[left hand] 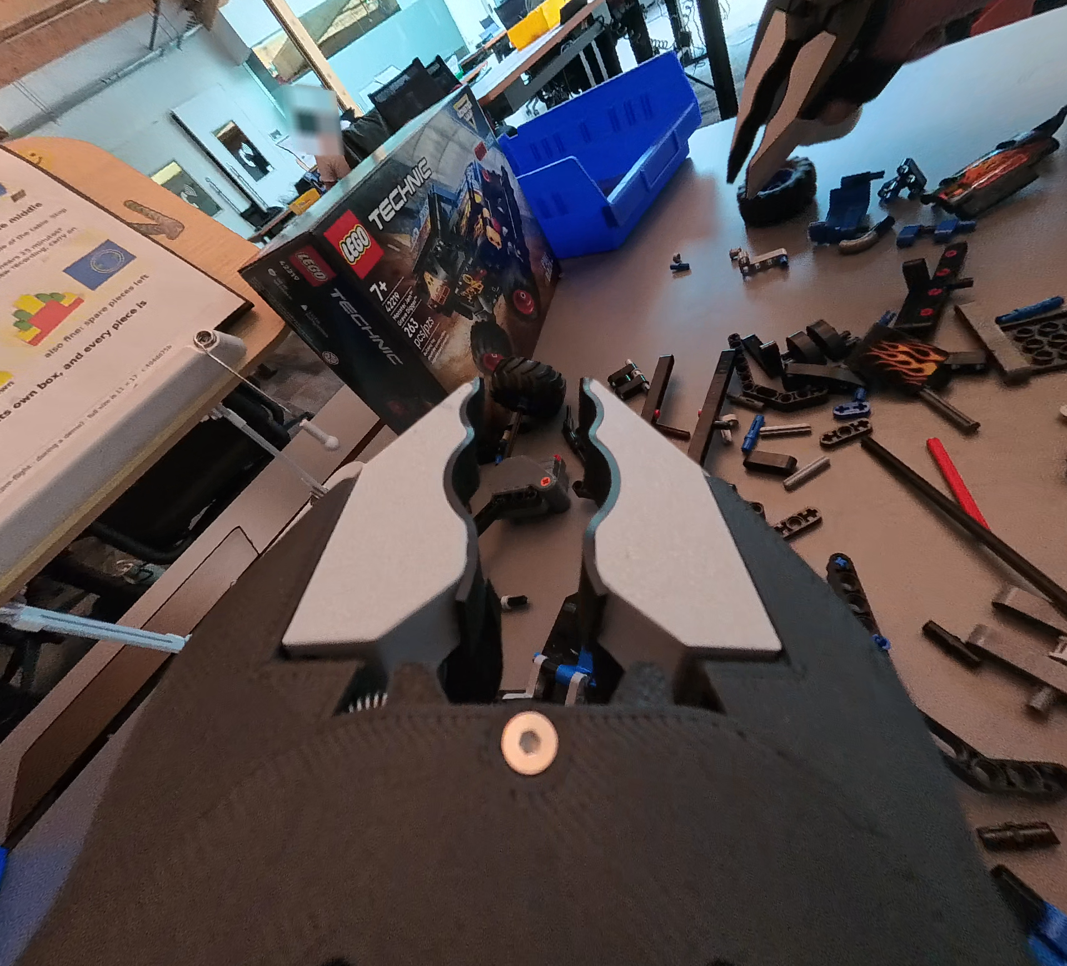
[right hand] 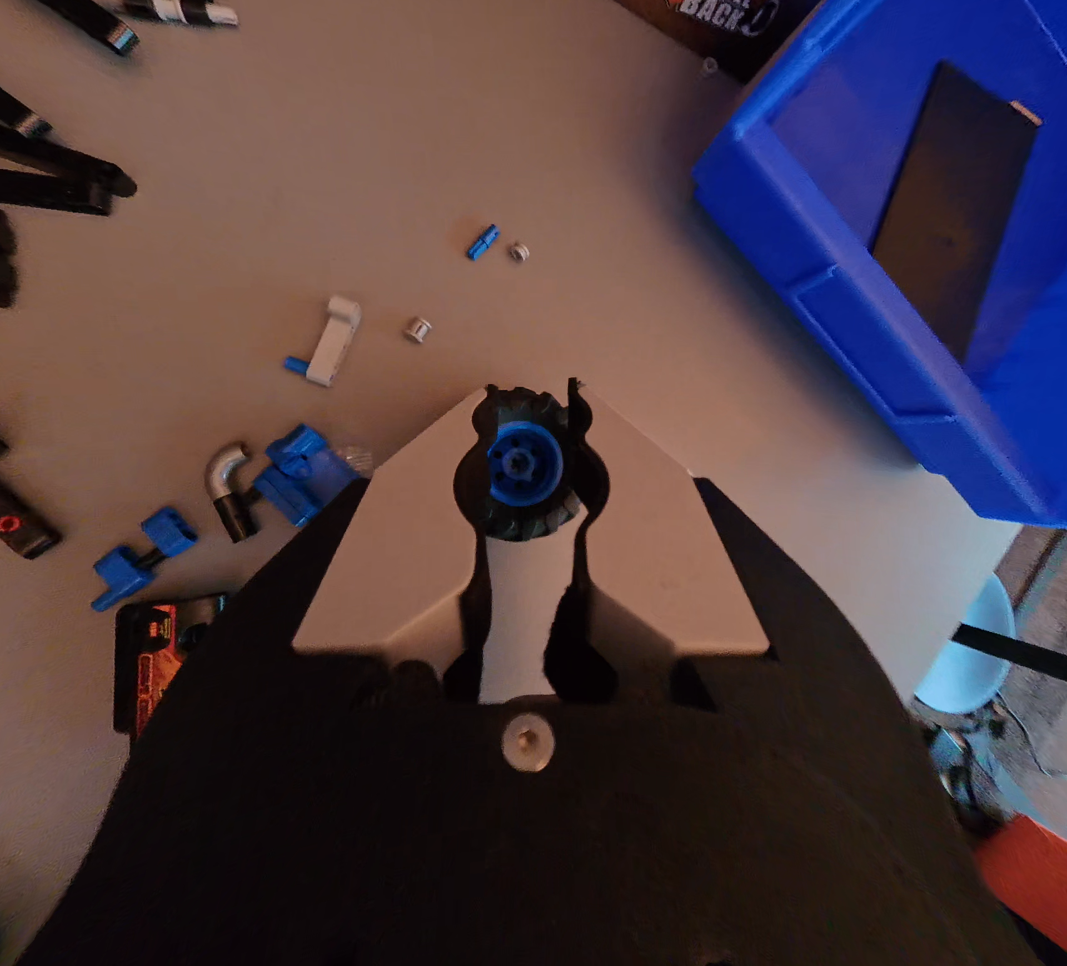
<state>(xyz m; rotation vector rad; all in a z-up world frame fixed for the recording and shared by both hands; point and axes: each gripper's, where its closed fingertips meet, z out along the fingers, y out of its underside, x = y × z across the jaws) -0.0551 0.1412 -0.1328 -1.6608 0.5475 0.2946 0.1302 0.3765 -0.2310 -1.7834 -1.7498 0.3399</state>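
Left gripper point(left hand: 528, 401): Its two grey fingers stand apart with a clear gap between them. It holds nothing.
Grey block point(left hand: 528, 488): This small grey piece with red dots lies on the table, down in the gap between the left fingers. They do not touch it.
Black wheel point(left hand: 528, 381): A black tyre on a thin stick sits just past the left fingertips, straight ahead. The stick points back toward the gripper.
Toy box point(left hand: 404, 268): It stands just behind the black wheel, a bit to the left.
Loose pieces point(left hand: 808, 378): Many black, blue and red bits lie spread over the grey table point(left hand: 623, 303) to the right.
Right gripper point(right hand: 528, 389): Its fingers are squeezed in on a blue wheel point(right hand: 524, 467) with a black tyre. The tyre's sides touch both fingers. The round blue face looks back at the camera, so its axle line runs along the fingers.
Where the blue wheel is: In the left view it sits low at the table, among blue pieces, far from the left gripper.
Blue bin point(right hand: 901, 222): It sits off to the right of the right gripper, near but not touching.
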